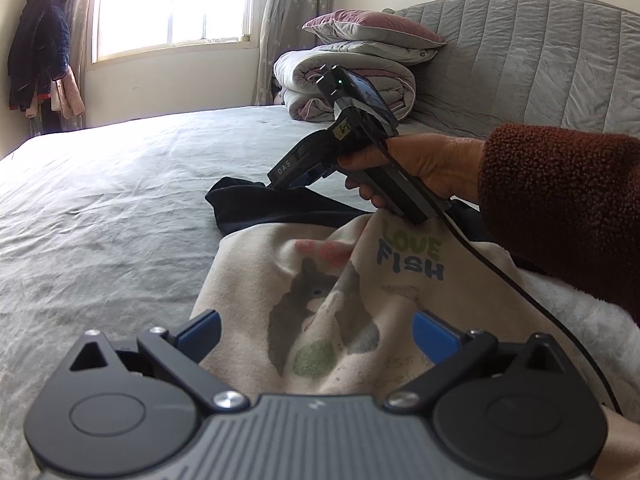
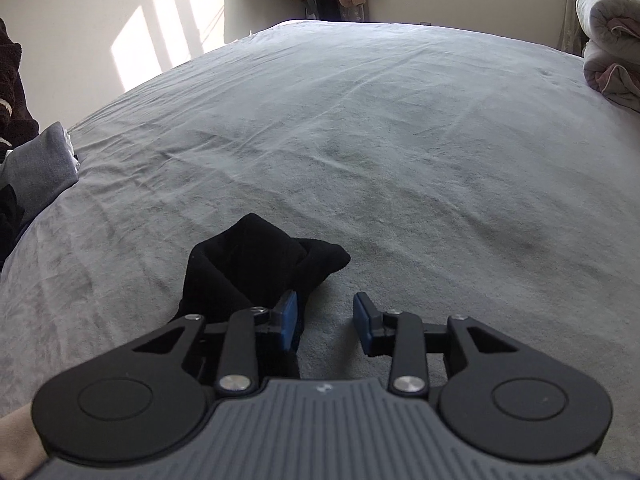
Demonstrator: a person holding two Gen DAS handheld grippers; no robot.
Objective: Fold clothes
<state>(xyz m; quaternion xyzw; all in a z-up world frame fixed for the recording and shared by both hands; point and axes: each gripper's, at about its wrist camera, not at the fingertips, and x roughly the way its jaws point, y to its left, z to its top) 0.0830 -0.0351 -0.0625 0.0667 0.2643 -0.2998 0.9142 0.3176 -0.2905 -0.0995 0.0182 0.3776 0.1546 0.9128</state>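
A cream sweatshirt (image 1: 320,280) with a cat print and the words "LOVE FISH" lies rumpled on the bed. My left gripper (image 1: 318,334) hovers open just over the print, with nothing between its blue pads. The garment's dark sleeve (image 1: 256,204) sticks out at the far side. A hand (image 1: 432,164) in a rust fleece sleeve holds my right gripper (image 1: 298,179) down at that dark part. In the right wrist view the right gripper (image 2: 325,324) is open. Its left pad (image 2: 289,324) rests against the black sleeve (image 2: 248,264), and only bed sheet shows in the gap.
The grey bed sheet (image 2: 400,140) spreads wide ahead and to the left. A rolled quilt (image 1: 340,80) and pillows (image 1: 372,26) sit by the padded headboard (image 1: 540,60). Folded grey cloth (image 2: 40,168) lies at the bed's edge. Coats (image 1: 40,52) hang beside the window. A black cable (image 1: 520,288) crosses the sweatshirt.
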